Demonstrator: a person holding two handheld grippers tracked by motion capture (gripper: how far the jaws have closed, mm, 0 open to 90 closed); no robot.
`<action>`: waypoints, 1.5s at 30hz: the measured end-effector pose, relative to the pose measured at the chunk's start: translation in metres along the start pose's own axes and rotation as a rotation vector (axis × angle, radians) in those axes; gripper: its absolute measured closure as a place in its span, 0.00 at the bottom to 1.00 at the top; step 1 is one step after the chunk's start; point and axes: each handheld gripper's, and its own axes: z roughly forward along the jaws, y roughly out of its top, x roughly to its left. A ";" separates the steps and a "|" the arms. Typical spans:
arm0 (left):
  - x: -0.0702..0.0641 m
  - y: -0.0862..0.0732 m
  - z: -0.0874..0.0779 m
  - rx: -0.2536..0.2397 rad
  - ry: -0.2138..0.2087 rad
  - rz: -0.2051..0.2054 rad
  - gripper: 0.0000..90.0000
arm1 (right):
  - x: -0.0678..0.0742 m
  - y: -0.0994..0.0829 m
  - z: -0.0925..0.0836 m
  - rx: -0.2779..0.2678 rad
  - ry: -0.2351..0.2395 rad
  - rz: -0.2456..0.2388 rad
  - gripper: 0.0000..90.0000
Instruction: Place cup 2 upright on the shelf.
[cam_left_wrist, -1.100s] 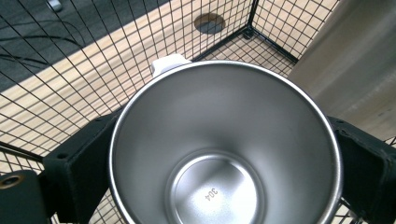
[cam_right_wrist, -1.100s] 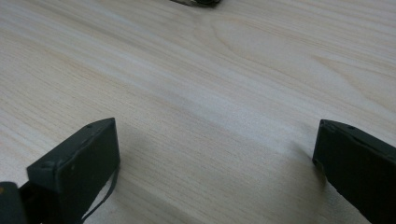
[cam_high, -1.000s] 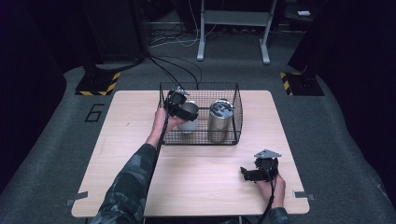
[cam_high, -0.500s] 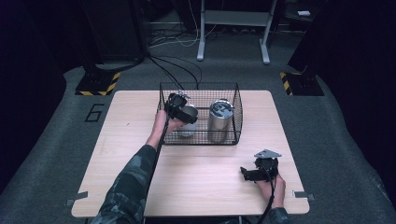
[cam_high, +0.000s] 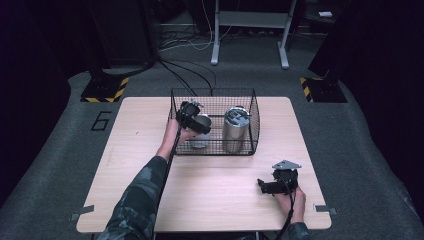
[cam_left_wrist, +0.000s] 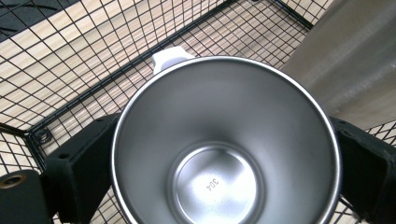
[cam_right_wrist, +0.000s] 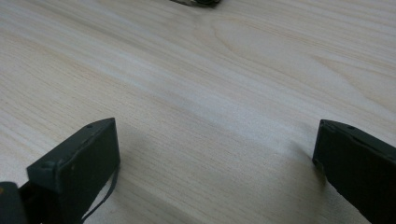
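Note:
My left gripper (cam_high: 199, 125) reaches into the left half of a black wire basket (cam_high: 256, 125), shut on an open steel cup (cam_left_wrist: 219, 140). Its black fingers (cam_left_wrist: 79, 168) press the cup's sides in the left gripper view, and a white tab shows at the cup's far rim. From above, the cup (cam_high: 200, 139) hangs low by the basket's front wall. A taller steel tumbler (cam_high: 235, 130) with a lid stands upright beside it on the right. My right gripper (cam_high: 262, 186) rests on the table near the front right, open, with bare wood between its jaws (cam_right_wrist: 215, 154).
The light wooden table (cam_high: 215, 205) has the basket at its back middle. Dark carpet surrounds it, with cables and a desk frame (cam_high: 250, 30) behind. Black-and-yellow floor markers (cam_high: 105, 90) lie at the back corners.
My left gripper has shifted slightly left and lower inside the basket with the cup. The right gripper has stayed put.

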 end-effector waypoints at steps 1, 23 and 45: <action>0.000 0.000 0.000 0.000 -0.001 0.000 0.06 | 0.000 0.000 0.000 0.000 0.000 0.000 0.00; -0.005 0.000 -0.021 -0.038 0.038 0.004 0.00 | 0.000 0.000 0.000 0.000 0.000 0.000 0.00; -0.048 -0.083 -0.120 -0.182 0.100 0.123 0.00 | 0.000 0.000 0.000 0.000 -0.001 0.001 0.00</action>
